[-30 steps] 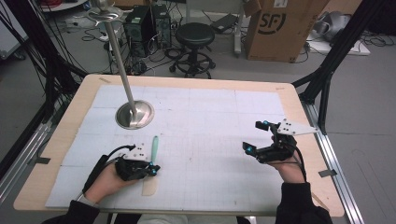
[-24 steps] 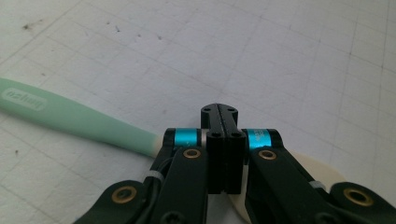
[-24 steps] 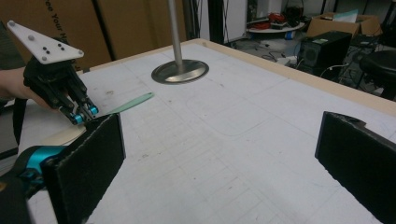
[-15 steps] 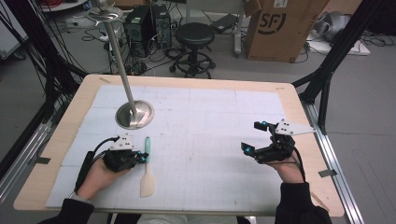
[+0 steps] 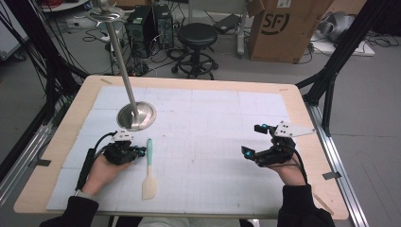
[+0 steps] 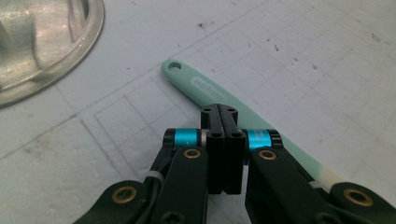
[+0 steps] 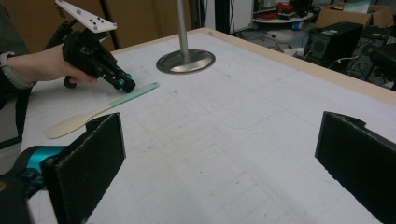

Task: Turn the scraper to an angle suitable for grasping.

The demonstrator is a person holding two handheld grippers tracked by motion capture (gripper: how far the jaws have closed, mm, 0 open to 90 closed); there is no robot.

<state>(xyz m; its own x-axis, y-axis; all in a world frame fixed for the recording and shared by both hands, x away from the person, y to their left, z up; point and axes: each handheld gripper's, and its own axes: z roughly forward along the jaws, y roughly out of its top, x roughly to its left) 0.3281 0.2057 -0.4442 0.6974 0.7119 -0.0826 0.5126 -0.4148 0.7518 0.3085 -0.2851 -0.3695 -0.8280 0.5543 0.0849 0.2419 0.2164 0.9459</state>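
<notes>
1. Spatula (image 5: 149, 171) lies flat on the mat, just in front of the stand (image 5: 136, 115), its mint handle toward the stand's round base and its cream blade toward the person.
2. It looks light and thin. The handle seems stiff plastic or silicone and the blade probably bends, so a grip on the blade would flex and slip.
3. Best hold, I'd judge, is across the narrow handle midway along, clear of the hanging hole at the end nearest the stand. Lying this flat, it leaves little edge for a jaw to get under.
4. Left gripper (image 5: 140, 152) sits at the handle's side away from the stand's far edge, jaws shut together with nothing between them; in its own view the closed tips (image 6: 219, 112) rest over or against the handle (image 6: 210, 91); I cannot tell if they touch.
5. Right gripper (image 5: 255, 140) rests well apart from the stand, across the mat, jaws wide open and empty.
6. Against a second ago: the spatula is swung nearly straight, blade shifted, and the left gripper has slid from beside the handle's lower part outward; the right one has not moved.
</notes>
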